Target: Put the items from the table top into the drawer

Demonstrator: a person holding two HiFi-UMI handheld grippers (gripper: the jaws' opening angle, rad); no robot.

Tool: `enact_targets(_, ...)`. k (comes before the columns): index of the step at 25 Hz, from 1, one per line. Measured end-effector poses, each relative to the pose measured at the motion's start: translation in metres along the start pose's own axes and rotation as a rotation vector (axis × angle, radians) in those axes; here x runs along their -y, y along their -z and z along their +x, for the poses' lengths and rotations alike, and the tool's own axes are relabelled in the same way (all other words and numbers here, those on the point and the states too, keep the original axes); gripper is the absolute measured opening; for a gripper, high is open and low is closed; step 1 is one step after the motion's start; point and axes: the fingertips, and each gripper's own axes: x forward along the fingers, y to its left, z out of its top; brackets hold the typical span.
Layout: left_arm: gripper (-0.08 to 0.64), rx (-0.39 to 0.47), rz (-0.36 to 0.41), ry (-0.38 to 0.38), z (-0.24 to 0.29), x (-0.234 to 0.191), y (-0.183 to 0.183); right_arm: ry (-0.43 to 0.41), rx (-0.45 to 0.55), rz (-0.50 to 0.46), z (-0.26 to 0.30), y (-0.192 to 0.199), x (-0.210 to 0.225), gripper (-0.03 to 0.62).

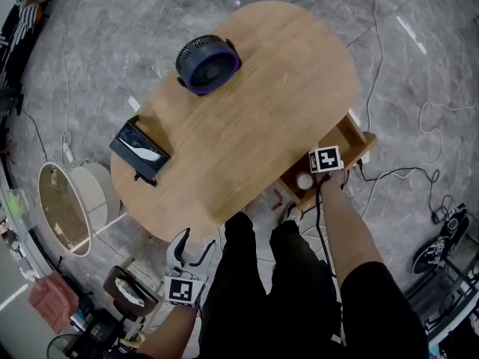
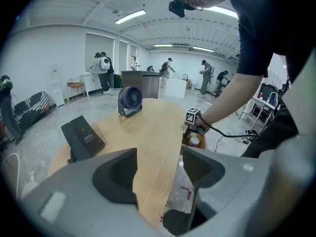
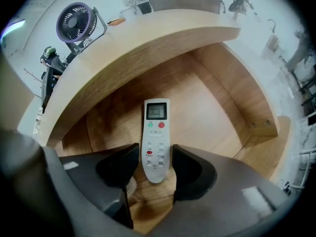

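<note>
A white remote control point(image 3: 156, 139) with a small screen points into the open wooden drawer point(image 3: 212, 107). My right gripper point(image 3: 156, 169) is shut on its lower end, just under the table edge. In the head view that gripper point(image 1: 320, 172) hangs over the drawer point(image 1: 352, 139), where a small white round item point(image 1: 303, 179) lies. On the oval wooden table point(image 1: 254, 111) stand a purple-rimmed black fan point(image 1: 207, 64) and a black box point(image 1: 140, 150). My left gripper point(image 1: 193, 249) is open and empty, off the table's near end, and both the fan point(image 2: 130, 98) and the box point(image 2: 83, 137) lie ahead of it.
A round tan stool or basket point(image 1: 67, 204) stands on the floor left of the table. Cables point(image 1: 419, 174) trail across the grey floor at the right, near dark shoes point(image 1: 438, 249). My legs point(image 1: 277, 275) stand against the table's near edge. Several people stand far back in the room point(image 2: 103, 65).
</note>
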Motion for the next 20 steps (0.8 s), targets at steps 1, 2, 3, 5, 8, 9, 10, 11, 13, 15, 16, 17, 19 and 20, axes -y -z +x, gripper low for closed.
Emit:
enact_targets(1,0.302,0.001,0.002,0.000,0.000,0.001,0.000,0.004,0.007,-0.001,-0.002,0.000,0.001,0.251)
enact_targets(2,0.302,0.003,0.005,0.003,0.000,0.002,-0.001,0.013,0.017,-0.002,-0.005,-0.001,0.003,0.256)
enact_targets(3,0.302,0.003,0.009,0.006,0.000,0.002,-0.002,0.023,0.028,-0.004,-0.009,-0.002,0.005,0.259)
enact_targets(5,0.302,-0.003,0.019,0.010,0.000,0.003,0.001,0.033,0.052,-0.002,-0.016,-0.003,0.008,0.262)
enact_targets(8,0.302,-0.006,0.033,0.021,0.000,0.006,0.001,0.031,0.088,0.011,-0.029,-0.003,0.010,0.265)
enact_targets(9,0.302,-0.002,0.038,0.029,0.001,0.009,-0.002,0.033,0.103,0.012,-0.035,-0.003,0.010,0.265)
enact_targets(10,0.302,0.001,0.043,0.037,0.002,0.011,-0.004,0.039,0.120,0.011,-0.040,-0.005,0.011,0.265)
enact_targets(11,0.302,-0.001,0.046,0.044,0.003,0.014,-0.005,0.047,0.140,0.007,-0.047,-0.007,0.013,0.265)
enact_targets(13,0.302,-0.008,0.051,0.060,0.006,0.019,-0.008,0.067,0.180,0.001,-0.062,-0.012,0.017,0.261)
enact_targets(15,0.302,-0.003,0.054,0.088,0.010,0.027,-0.016,0.074,0.219,-0.002,-0.081,-0.014,0.020,0.259)
enact_targets(16,0.302,0.006,0.063,0.104,0.011,0.032,-0.023,0.071,0.240,-0.005,-0.091,-0.015,0.020,0.259)
enact_targets(17,0.302,0.019,0.079,0.121,0.012,0.035,-0.033,0.065,0.264,-0.007,-0.103,-0.017,0.019,0.259)
enact_targets(19,0.302,0.038,0.108,0.147,0.013,0.039,-0.049,0.056,0.321,-0.007,-0.131,-0.022,0.015,0.259)
enact_targets(20,0.302,0.038,0.114,0.157,0.014,0.039,-0.053,0.056,0.350,-0.010,-0.148,-0.024,0.013,0.259)
